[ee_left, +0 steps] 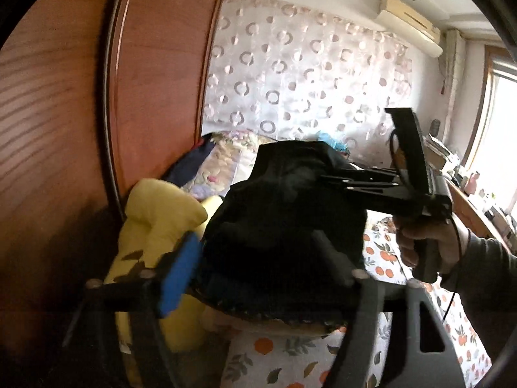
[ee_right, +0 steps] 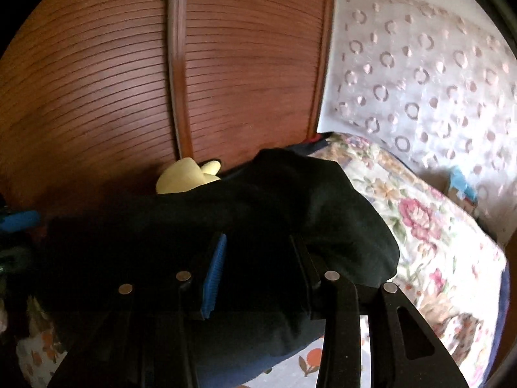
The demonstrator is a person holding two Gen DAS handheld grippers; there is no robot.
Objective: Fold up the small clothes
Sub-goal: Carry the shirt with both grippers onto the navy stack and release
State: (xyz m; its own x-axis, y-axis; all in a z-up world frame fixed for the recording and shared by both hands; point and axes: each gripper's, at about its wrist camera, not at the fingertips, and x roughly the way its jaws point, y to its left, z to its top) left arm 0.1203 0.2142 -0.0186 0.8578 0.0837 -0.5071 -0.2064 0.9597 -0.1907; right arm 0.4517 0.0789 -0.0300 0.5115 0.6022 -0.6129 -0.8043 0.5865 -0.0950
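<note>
Inspector A: Dark garment (ee_left: 284, 226) bunched above the fruit-print sheet (ee_left: 381, 258), just beside a yellow cushion (ee_left: 155, 223) at the wooden wardrobe (ee_left: 155, 64).

Inspector B: Left gripper (ee_left: 258, 258) — jaws spread wide, cloth between them, pads not pressing. Right gripper (ee_right: 255, 271) — half parted with cloth between the fingers; whether they pinch it, I cannot tell.

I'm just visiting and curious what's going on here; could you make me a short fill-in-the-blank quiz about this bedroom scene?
The garment being folded is ___.
The cushion beside the wooden wardrobe is ___.
The bed sheet is printed with ___ fruit.
Missing words: black; yellow; orange.
</note>
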